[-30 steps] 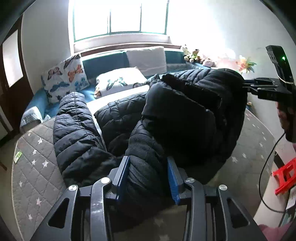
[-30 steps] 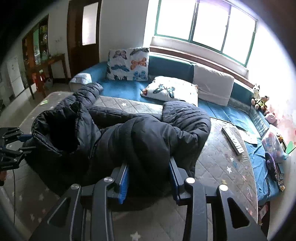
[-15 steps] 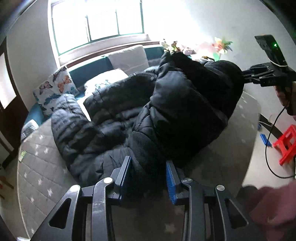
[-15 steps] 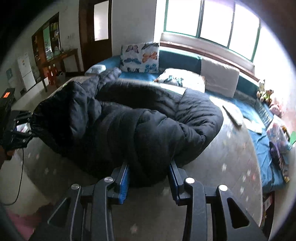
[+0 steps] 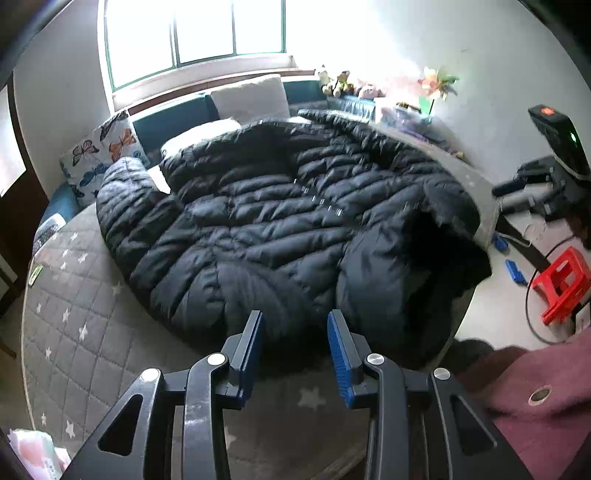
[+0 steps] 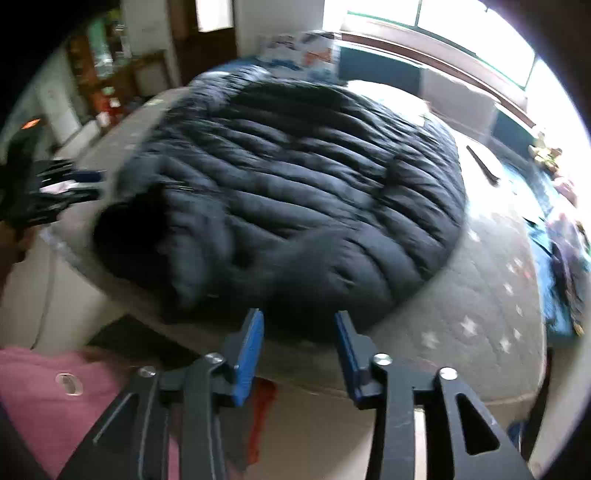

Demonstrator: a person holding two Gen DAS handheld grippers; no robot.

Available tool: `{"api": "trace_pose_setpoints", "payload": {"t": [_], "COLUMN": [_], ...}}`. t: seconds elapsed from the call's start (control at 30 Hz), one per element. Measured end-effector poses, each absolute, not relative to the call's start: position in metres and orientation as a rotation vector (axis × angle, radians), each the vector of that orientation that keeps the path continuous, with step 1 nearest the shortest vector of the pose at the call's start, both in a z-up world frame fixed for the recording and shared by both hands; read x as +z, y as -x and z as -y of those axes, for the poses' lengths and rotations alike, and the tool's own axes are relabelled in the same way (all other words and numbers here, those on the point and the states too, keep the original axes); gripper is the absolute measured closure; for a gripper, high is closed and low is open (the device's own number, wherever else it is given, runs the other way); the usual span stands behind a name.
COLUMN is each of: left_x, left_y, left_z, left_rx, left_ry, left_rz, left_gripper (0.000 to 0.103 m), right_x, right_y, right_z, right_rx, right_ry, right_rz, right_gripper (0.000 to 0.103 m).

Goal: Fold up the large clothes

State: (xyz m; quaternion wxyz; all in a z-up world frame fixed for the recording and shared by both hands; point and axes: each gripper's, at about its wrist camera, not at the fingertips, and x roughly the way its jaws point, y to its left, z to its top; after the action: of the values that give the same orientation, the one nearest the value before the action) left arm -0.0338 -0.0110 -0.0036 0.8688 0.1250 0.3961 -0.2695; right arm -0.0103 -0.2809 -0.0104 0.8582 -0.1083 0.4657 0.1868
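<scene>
A black puffer jacket (image 5: 280,221) is seen spread wide and fairly flat across a grey quilted mattress (image 5: 85,332) printed with white stars, its front upward with a line of snaps down the middle. One sleeve (image 5: 122,192) is laid toward the butterfly pillow (image 5: 107,147) on the far left of the left wrist view, and the dark hood end (image 5: 443,236) is draped over the mattress edge on the right. The left gripper (image 5: 295,332) is held at the near hem; its blue pads (image 5: 255,339) are spread apart, with dark fabric seen between and behind them, and whether cloth is actually caught cannot be told. In the right wrist view, which is blurred, the jacket (image 6: 303,192) is shown from the other side, and the right gripper (image 6: 299,336) is likewise parted at the near edge, one pad (image 6: 251,347) being seen just below the fabric; contact there cannot be told either. The left gripper (image 6: 44,188) is glimpsed at the far left of that view, beside the hood end. A white pillow (image 5: 251,98) is propped under the window (image 5: 192,33), soft toys (image 5: 336,81) are lined along the sill, and a red stool (image 5: 561,284) is stood on the floor. A pink sleeve (image 6: 44,398) is visible at the lower left of the right wrist view.
</scene>
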Motion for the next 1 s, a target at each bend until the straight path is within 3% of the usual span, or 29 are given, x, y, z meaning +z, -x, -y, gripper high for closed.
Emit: {"api": "trace_pose_setpoints", "payload": {"t": [0.27,0.5,0.63,0.8,0.87,0.93,1.0], "left_x": [0.009,-0.042,-0.069,-0.048,-0.036,-0.024,-0.014], "left_y": [-0.011,-0.049,-0.048,-0.058,-0.069,-0.084,-0.104], "left_z": [0.05,0.095,0.108,0.092,0.077,0.058,0.029], "left_rx": [-0.594,-0.681,-0.675,-0.651,-0.587,-0.5,-0.401], "left_ry": [-0.198,-0.185,-0.249,-0.202,-0.182,-0.147,-0.08], "left_rz": [-0.805,-0.942,-0.995,-0.985,-0.96,-0.94,-0.928], "left_gripper": [0.062,0.062,0.062,0.061,0.056,0.036,0.023], "right_x": [-0.052,-0.097,-0.086,-0.048,-0.036,-0.031,-0.029], "right_y": [0.001,-0.011,-0.012,-0.024,-0.038,-0.056,-0.075], "right_z": [0.213,0.186,0.193,0.216,0.225,0.233,0.243], "right_rx": [0.626,0.694,0.727,0.705,0.639,0.593,0.547], "right_ry": [0.283,0.36,0.356,0.347,0.355,0.334,0.295], "right_rz": [-0.99,-1.095,-1.114,-1.054,-1.006,-0.986,-0.982], "right_gripper": [0.043,0.043,0.043,0.043,0.043,0.043,0.043]}}
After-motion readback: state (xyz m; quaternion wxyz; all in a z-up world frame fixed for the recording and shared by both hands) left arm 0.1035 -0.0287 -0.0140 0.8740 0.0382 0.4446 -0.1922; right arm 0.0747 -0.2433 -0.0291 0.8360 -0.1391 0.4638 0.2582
